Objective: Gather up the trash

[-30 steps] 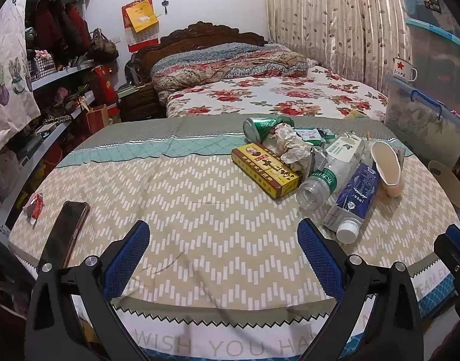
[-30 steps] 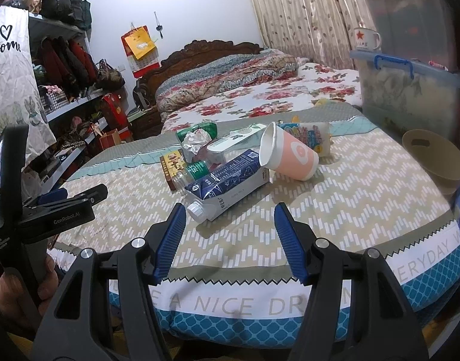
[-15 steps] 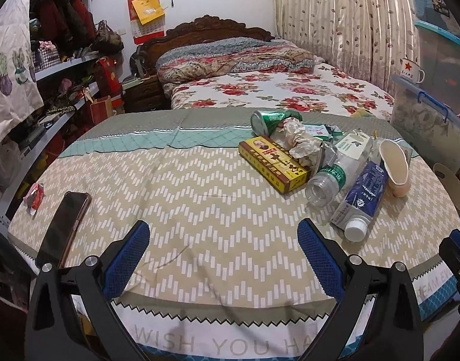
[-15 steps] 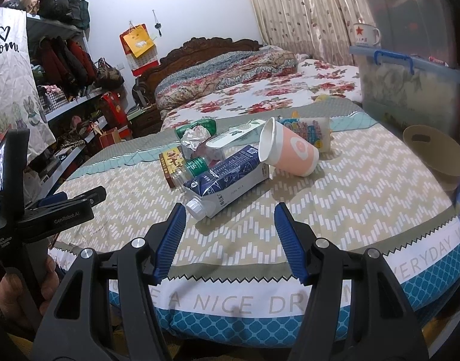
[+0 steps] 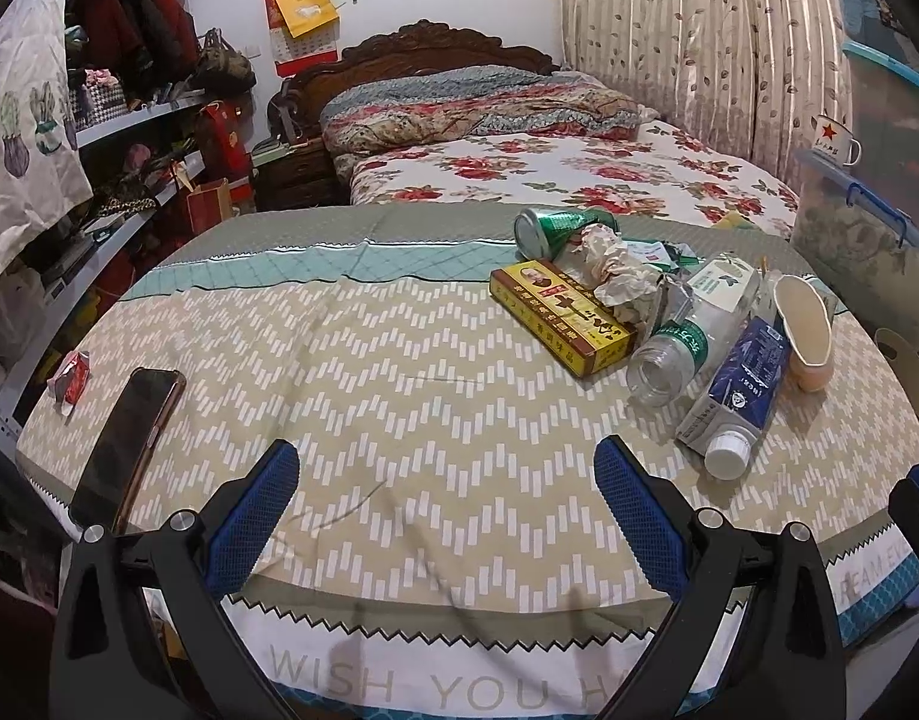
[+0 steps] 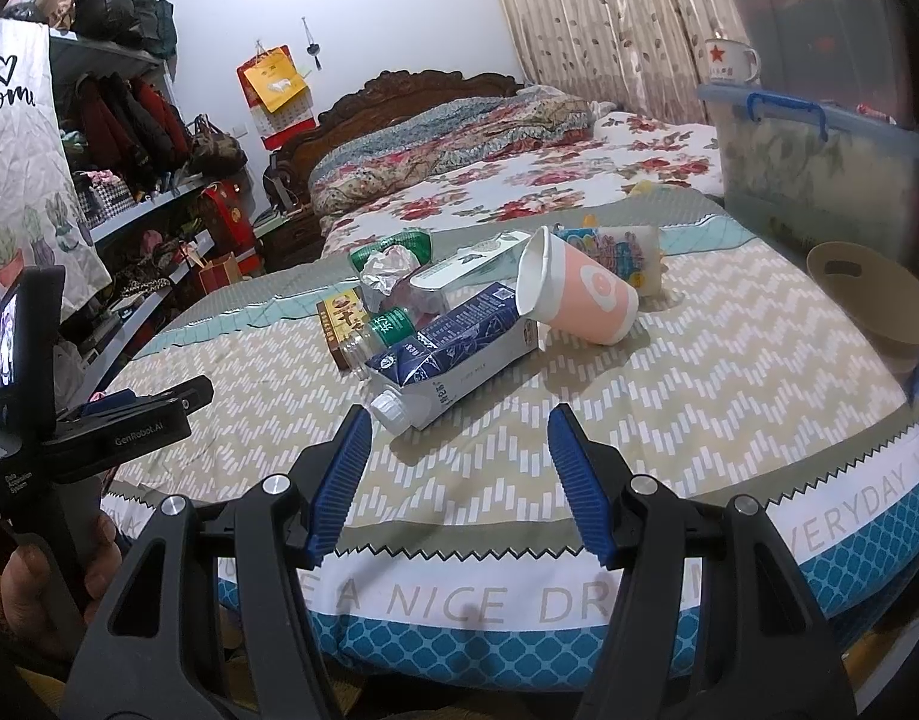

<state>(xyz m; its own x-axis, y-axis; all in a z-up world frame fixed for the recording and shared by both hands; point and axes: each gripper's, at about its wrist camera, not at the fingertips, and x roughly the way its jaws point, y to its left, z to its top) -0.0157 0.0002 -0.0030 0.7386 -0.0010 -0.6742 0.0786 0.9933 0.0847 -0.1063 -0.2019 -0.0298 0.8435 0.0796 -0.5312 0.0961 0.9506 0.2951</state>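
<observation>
Left gripper released, blue pads wide apart over bare cloth, nothing between them. Right gripper likewise unclenched and empty, hovering just short of the pile. Trash heaped together toward the far right of the zigzag-patterned tablecloth: a blue-and-white carton lying on its side, white screw cap toward the grippers; a clear plastic bottle with green label, capless, mouth open; a flat yellow box printed in red with a small portrait; crumpled whitish paper resting against the box; a dented green can on its side behind; a pink paper cup tipped over, white inside showing, leaning on the carton. Off to the left edge, well apart from the heap, a dark phone lying flat and a small red wrapper. Beige bin just beside the right edge.
</observation>
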